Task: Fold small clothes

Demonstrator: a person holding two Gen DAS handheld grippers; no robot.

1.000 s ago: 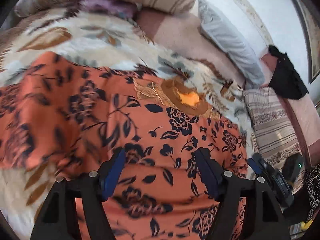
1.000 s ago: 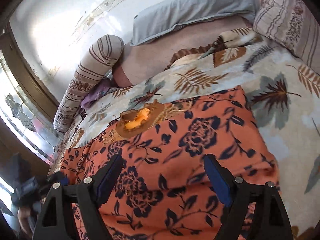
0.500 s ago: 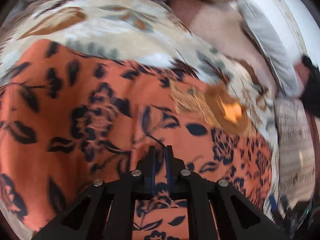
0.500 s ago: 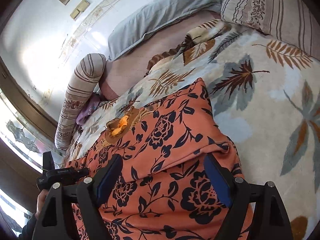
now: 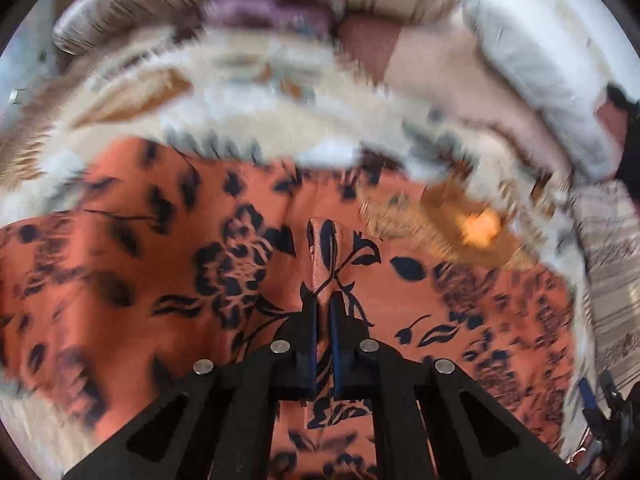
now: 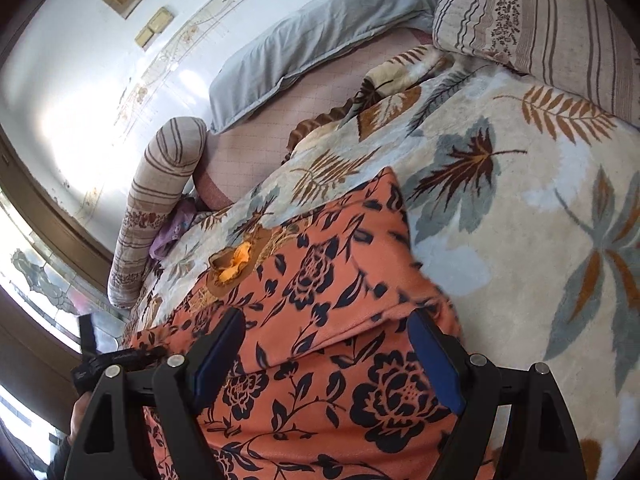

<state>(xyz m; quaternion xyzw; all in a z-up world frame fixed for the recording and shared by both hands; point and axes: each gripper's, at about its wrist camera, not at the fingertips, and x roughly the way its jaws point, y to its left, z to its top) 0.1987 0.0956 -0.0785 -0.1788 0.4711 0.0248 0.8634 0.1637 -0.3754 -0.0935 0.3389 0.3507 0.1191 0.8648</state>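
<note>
The orange flowered garment [image 6: 320, 320] lies spread on the leaf-patterned blanket [image 6: 520, 220] of a bed, mostly unfolded; I judge the folding is only beginning. The left gripper [image 5: 324, 308] is closed on a pinched ridge of this cloth. The right gripper [image 6: 326, 356] hovers wide over it, holding nothing. Pillows [image 6: 312, 40] lie along the white wall [image 6: 80, 60].

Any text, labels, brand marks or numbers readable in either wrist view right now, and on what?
None can be read.
Orange floral garment: printed flowers only, no tag or lettering in view.
Leaf-print blanket: pattern only.
Left gripper, shut on a pinch of the garment: no markings visible.
Right gripper, open: none visible.
Left wrist view is motion-blurred, so small print there could not be told.
</note>
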